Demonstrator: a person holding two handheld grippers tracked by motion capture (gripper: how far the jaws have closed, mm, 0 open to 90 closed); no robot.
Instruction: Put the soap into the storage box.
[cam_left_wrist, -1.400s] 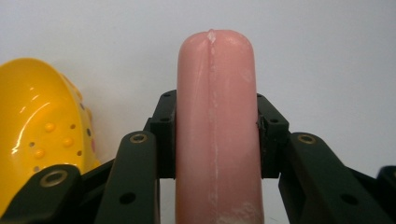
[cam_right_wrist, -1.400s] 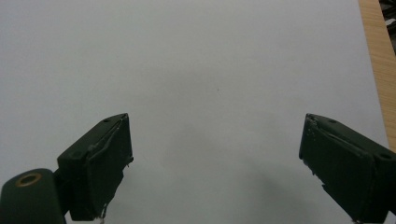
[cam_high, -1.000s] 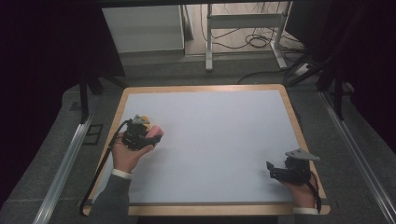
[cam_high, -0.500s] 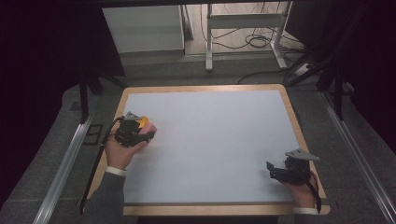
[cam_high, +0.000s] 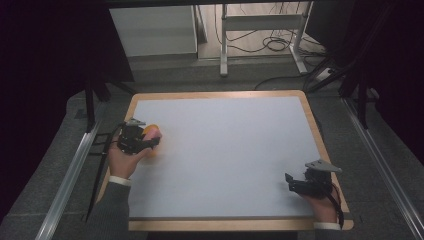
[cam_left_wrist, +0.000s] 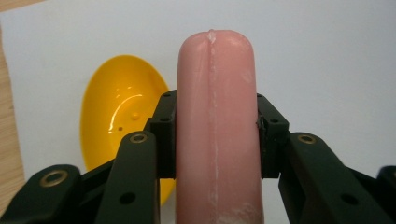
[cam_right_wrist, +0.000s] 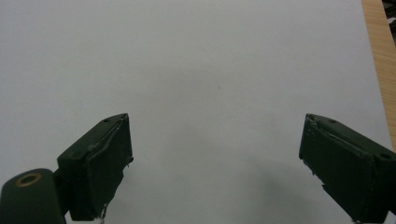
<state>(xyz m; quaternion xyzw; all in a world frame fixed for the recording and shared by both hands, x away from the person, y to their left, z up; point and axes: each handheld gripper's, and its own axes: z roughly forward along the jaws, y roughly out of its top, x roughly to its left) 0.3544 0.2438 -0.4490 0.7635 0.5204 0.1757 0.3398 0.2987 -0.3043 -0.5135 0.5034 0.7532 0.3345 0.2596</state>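
My left gripper (cam_left_wrist: 215, 126) is shut on a pink sausage (cam_left_wrist: 215, 116), which stands up between its black jaws in the left gripper view. Under and to the left of it lies a yellow oval dish (cam_left_wrist: 116, 116) on the white mat. In the high view the left gripper (cam_high: 150, 141) is at the mat's left side, with the pink sausage (cam_high: 156, 132) and the yellow dish (cam_high: 150, 150) beside it. My right gripper (cam_high: 291, 183) rests near the front right corner, open, with nothing between its jaws (cam_right_wrist: 215, 163).
A white mat (cam_high: 225, 150) covers a wooden-edged table (cam_high: 215, 94). Metal rails (cam_high: 70, 170) run along both sides. Beyond the far edge stand a white cabinet (cam_high: 155, 30) and a metal frame with cables on the floor.
The left hand has moved toward the far left of the mat with the sausage in its gripper. The right gripper has stayed where it was.
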